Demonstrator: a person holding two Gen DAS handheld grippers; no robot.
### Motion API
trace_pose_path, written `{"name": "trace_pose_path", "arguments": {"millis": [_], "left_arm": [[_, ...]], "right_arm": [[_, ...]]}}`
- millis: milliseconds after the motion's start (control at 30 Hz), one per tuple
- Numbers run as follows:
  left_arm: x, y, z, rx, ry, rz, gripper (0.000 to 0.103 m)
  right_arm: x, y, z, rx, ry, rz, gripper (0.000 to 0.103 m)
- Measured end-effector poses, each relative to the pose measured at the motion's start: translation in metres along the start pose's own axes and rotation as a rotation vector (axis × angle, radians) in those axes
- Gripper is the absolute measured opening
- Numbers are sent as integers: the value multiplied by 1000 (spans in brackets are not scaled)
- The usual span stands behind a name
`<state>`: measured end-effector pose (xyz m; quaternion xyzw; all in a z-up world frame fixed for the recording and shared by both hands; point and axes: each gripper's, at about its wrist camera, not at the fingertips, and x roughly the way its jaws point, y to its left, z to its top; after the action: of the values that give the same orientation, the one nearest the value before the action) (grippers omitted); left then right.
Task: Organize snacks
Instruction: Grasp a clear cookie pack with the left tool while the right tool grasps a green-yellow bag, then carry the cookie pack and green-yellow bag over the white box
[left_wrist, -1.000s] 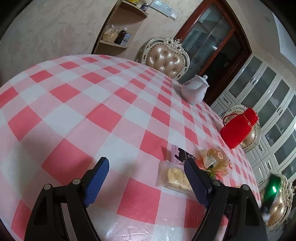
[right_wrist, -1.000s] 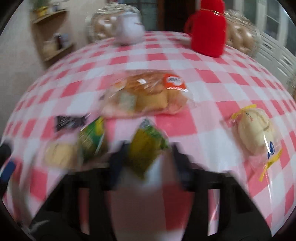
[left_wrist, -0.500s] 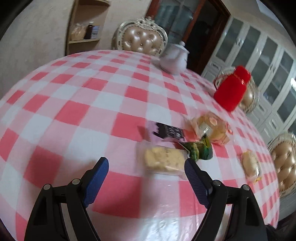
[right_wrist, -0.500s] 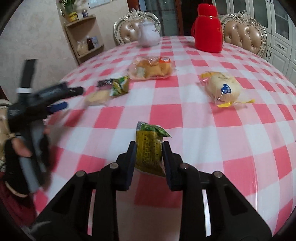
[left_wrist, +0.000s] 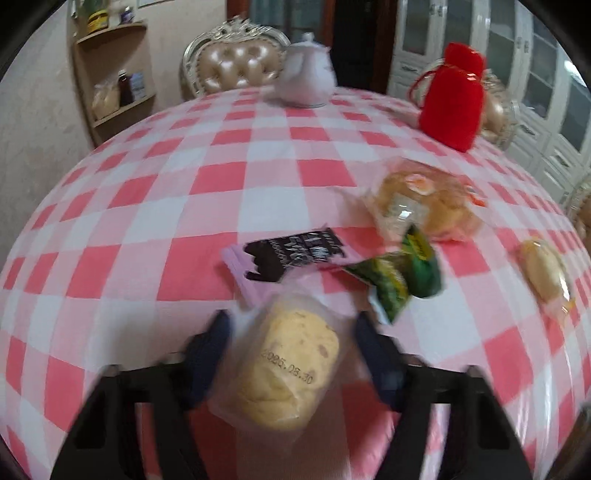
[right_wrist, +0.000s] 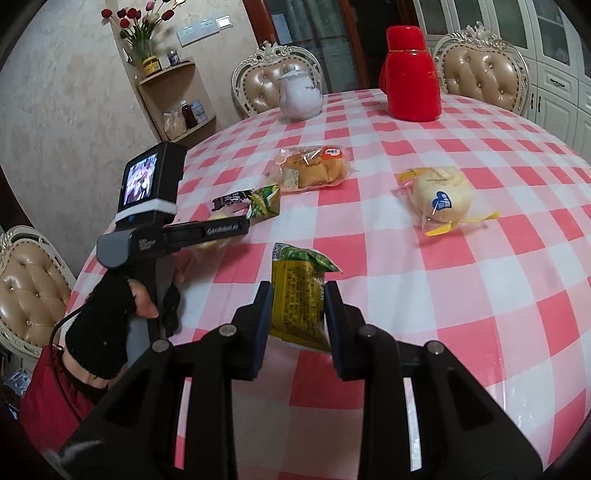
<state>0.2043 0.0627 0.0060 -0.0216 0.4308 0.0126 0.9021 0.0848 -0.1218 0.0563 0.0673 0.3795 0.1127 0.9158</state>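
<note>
- Left wrist view: left gripper (left_wrist: 291, 328) low in frame, blurred. Its jaws have just been closing; a clear-wrapped pale bun (left_wrist: 291, 365) w/ a printed date sits between them, wrapper edges touching both pads, so it looks clamped.
- Just beyond the bun: black-and-pink sachet (left_wrist: 291, 254) flat on the checked tablecloth (left_wrist: 155, 206). To its right a green snack packet (left_wrist: 399, 277), then a clear bag of pastries (left_wrist: 424, 203) behind that.
- Far right edge: another wrapped bun (left_wrist: 546, 273), apart from the rest.
- Back of table: white teapot (left_wrist: 306, 85) and red flask (left_wrist: 450, 107).
- Right wrist view: right gripper (right_wrist: 297, 325) pinched shut on a yellow-green snack pack (right_wrist: 295, 302), held upright above the cloth, top sticking out past the pads.
- A gloved hand (right_wrist: 110, 317) at left holds the other gripper's handle, reaching toward the cluster of sachet and green packet.
- Bun w/ blue heart label & yellow ends (right_wrist: 443, 199) lies alone at right, well apart from the pastry bag (right_wrist: 314, 170).
</note>
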Motion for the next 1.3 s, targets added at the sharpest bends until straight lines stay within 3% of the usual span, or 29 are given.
{"name": "trace_pose_path", "arguments": {"millis": [167,400,600,700,767,867,933,967,1033,1100,1300], "left_arm": [[-19,3,-20,22,8,-11,39],[-65,19,-51,-55,-43,-49,37],[-71,25,-74,-64,-29,-66,38],[-70,21,-79,-45,2,-59,46],[-76,19,-84,-37,3,-44,67],[-85,16,-96,-15,-10,-27,71],[-82,16,-99,-5,12,-32,67],[-82,18,-98,-13,5,-46,53],[-82,22,-96,-35,-3,-63,38],[-83,26,-97,-51,-11,-99,37],[-120,30,-118,-100,-111,-84,37]], "right_arm": [[8,3,-4,-35,9,-11,32],[12,4,-8,-32,23,-2,32],[13,17,-20,-34,42,31,32],[10,21,-28,-38,46,38,32],[5,21,-32,-32,42,46,32],[0,20,-36,-20,39,58,31],[-2,21,-37,-18,39,65,31],[-3,22,-38,-21,39,69,31],[-4,25,-40,-30,36,77,31],[-5,28,-42,-38,31,85,32],[-13,27,-53,4,26,152,32]]}}
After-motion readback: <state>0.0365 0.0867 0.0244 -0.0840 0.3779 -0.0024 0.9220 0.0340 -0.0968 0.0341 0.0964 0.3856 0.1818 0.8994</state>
